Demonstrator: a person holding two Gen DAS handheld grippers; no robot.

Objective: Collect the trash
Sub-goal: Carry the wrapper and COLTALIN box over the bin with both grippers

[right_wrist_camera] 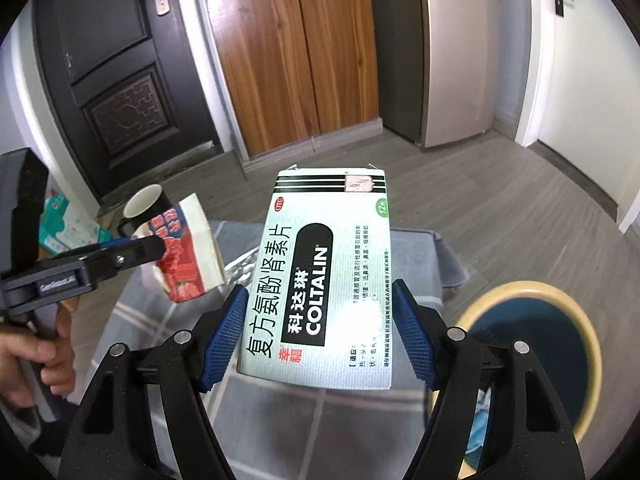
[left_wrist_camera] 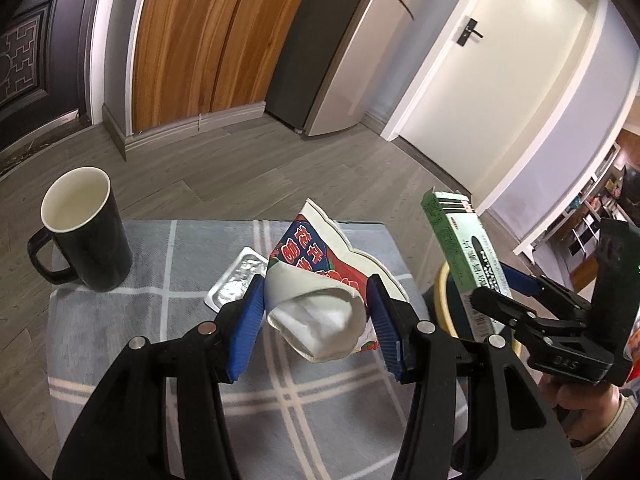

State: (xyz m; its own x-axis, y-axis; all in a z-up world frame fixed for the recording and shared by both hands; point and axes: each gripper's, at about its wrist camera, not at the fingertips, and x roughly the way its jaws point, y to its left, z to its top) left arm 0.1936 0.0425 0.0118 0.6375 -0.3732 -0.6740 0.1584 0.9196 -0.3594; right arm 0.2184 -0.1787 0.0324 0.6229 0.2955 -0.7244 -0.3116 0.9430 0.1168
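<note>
The right gripper held a pale green medicine box between its blue jaws, above the checked bench. At left, the left gripper held a crumpled snack wrapper. A yellow-rimmed bin stood at right.

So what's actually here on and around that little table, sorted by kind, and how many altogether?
Mugs: 1, the black mug on the checked cloth.
Snack wrappers: 1, the red and blue wrapper in the left tongs.
Medicine boxes: 1, the green box in the right tongs.
Foil blister packs: 1, the blister pack on the cloth.
Bins: 1, the yellow-rimmed bin beside the table.
Total: 5
</note>
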